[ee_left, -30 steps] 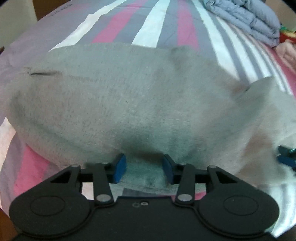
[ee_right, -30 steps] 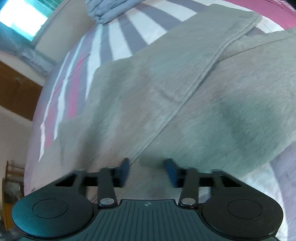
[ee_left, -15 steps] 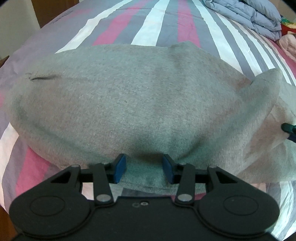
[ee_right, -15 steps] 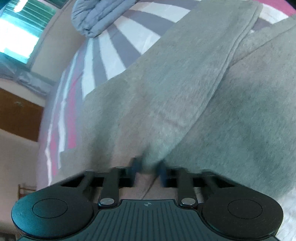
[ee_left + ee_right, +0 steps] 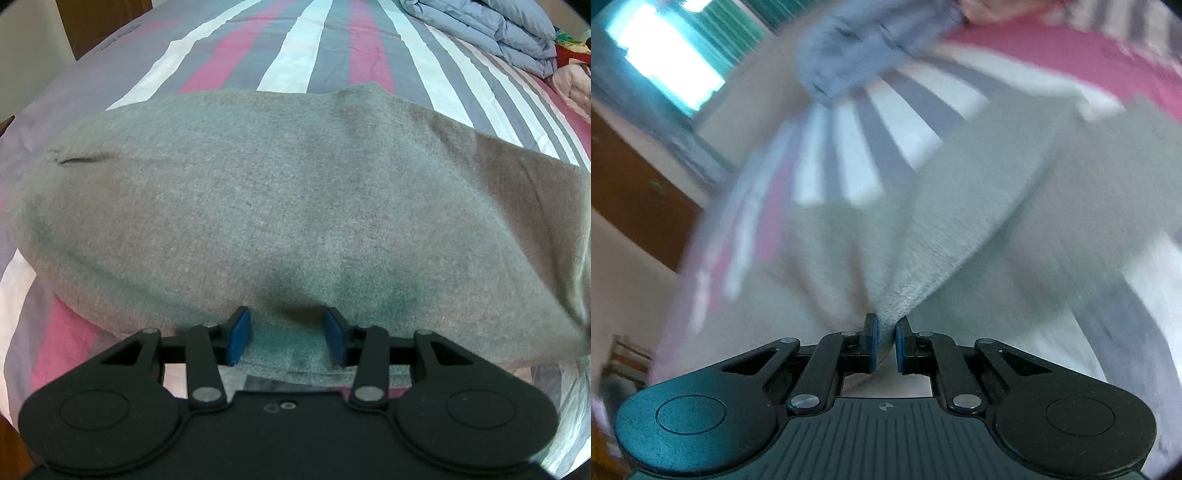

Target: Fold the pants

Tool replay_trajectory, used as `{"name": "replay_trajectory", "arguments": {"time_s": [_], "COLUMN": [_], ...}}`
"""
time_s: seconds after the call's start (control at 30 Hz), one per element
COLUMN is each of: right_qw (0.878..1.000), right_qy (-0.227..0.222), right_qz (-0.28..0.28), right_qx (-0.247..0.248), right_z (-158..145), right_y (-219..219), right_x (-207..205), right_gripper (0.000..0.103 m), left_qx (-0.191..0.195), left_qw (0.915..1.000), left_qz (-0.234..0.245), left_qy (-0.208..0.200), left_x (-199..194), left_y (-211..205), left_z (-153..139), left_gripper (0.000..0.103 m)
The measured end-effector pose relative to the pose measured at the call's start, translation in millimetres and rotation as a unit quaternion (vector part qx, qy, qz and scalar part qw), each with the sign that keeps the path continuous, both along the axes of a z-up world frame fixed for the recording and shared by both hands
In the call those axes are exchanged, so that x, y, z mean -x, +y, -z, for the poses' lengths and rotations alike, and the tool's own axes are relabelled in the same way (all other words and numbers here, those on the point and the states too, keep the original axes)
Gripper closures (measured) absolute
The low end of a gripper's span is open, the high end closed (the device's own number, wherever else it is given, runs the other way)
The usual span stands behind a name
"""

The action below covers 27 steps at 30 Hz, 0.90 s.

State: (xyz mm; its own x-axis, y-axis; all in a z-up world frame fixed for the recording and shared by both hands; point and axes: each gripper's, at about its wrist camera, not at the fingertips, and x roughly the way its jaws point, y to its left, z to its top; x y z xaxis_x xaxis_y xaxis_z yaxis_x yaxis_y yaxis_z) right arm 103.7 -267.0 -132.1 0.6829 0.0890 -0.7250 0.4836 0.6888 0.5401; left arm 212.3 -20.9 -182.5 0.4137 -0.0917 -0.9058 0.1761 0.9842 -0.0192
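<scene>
Right gripper (image 5: 885,341) pinches grey sweatpants (image 5: 295,206) edge; left gripper (image 5: 288,338) unclenched w/ fabric between. Thin pinch could slip, fold collapses.

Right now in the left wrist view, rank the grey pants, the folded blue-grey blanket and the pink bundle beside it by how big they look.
1. Grey pants, filling most of the frame, though nearest the camera.
2. Folded blue-grey blanket, far off at top right.
3. Pink bundle, cut off by the frame edge, so its true extent is unsure.
</scene>
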Motion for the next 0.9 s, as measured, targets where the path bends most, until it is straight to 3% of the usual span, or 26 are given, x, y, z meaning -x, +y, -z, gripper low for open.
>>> {"name": "replay_trajectory", "arguments": {"time_s": [0.1,0.27,0.33,0.4,0.43,0.6,0.8,0.83,0.87,0.9], "right_qw": [0.999,0.999,0.999,0.999,0.998,0.994,0.992,0.993,0.994,0.994], "right_qy": [0.046,0.016,0.015,0.018,0.021,0.032,0.025,0.017,0.015,0.019], "right_qz": [-0.007,-0.006,0.001,0.028,0.041,0.081,0.116,0.116,0.108,0.102], "right_qx": [-0.007,-0.035,-0.031,-0.04,-0.043,-0.058,-0.031,-0.032,-0.031,-0.027], "right_z": [28.9,3.4,-1.8,-0.4,1.9,16.0,23.4,23.1,25.1,27.0], "right_y": [-2.3,-20.3,-32.9,-50.7,-56.7,-96.5,-131.6,-131.8,-131.6,-130.7], "right_x": [-6.3,-4.2,-3.6,-0.9,1.3,-12.0,-32.2,-31.5,-37.4,-42.9], "right_gripper": [0.093,0.086,0.076,0.051,0.05,0.051,0.053,0.064,0.088,0.093], "left_qx": [0.002,-0.001,0.0,-0.001,-0.002,-0.004,-0.008,-0.009,-0.01,-0.011], "left_qw": [1.0,1.0,1.0,1.0,1.0,1.0,0.9999,0.9999,0.9999,0.9999], "left_qz": [-0.001,-0.003,-0.004,-0.004,-0.004,-0.007,-0.009,-0.009,-0.009,-0.01], "left_qy": [0.001,0.0,0.0,0.001,0.001,0.001,0.003,0.003,0.003,0.003], "left_x": [0.1,-0.2,0.0,-0.2,-0.4,-0.5,-1.3,-1.2,-1.2,-1.1], "left_y": [0.7,-0.7,-0.1,-0.3,-0.4,-1.6,-1.8,-2.1,-2.5,-2.9], "left_z": [-0.3,-0.7,-1.0,-1.4,-1.3,-1.5,-1.0,-1.0,-1.2,-1.2], "left_gripper": [0.068,0.068,0.068,0.068,0.068,0.068,0.068,0.068,0.068,0.067]}}
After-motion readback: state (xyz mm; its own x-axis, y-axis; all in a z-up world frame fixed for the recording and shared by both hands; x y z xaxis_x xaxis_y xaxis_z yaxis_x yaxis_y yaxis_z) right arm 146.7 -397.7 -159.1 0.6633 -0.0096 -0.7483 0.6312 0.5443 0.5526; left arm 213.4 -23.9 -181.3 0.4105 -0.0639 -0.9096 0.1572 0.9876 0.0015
